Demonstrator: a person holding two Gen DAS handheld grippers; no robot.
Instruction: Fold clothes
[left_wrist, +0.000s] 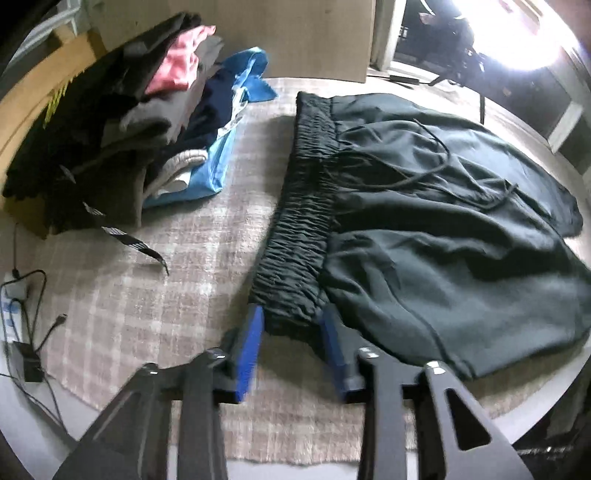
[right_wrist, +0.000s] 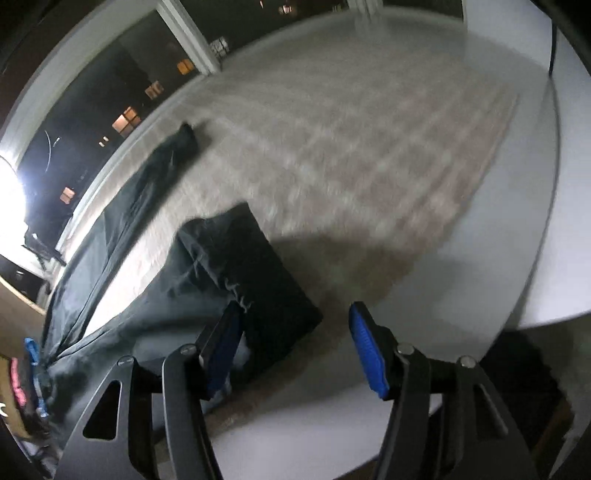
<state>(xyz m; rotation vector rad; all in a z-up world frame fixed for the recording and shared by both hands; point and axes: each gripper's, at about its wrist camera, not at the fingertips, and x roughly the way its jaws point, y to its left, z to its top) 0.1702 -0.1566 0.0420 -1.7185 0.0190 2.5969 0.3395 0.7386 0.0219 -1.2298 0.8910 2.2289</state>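
Dark green-black shorts (left_wrist: 443, 229) lie spread on a checked mat, with the gathered elastic waistband (left_wrist: 303, 221) running toward me and a drawstring across the front. My left gripper (left_wrist: 291, 321) has its blue pads on either side of the near waistband corner, with the jaws still apart. In the right wrist view the shorts (right_wrist: 155, 280) lie at the left, one leg hem (right_wrist: 258, 266) close to me. My right gripper (right_wrist: 295, 325) is open wide, its left finger (right_wrist: 221, 343) at the hem edge, holding nothing.
A pile of clothes (left_wrist: 122, 122), black, pink, grey and blue, sits at the left on the mat (left_wrist: 177, 258). A power strip and cables (left_wrist: 22, 332) lie at the left edge. A cardboard panel (left_wrist: 295, 33) stands behind. A bright lamp glares at the window side.
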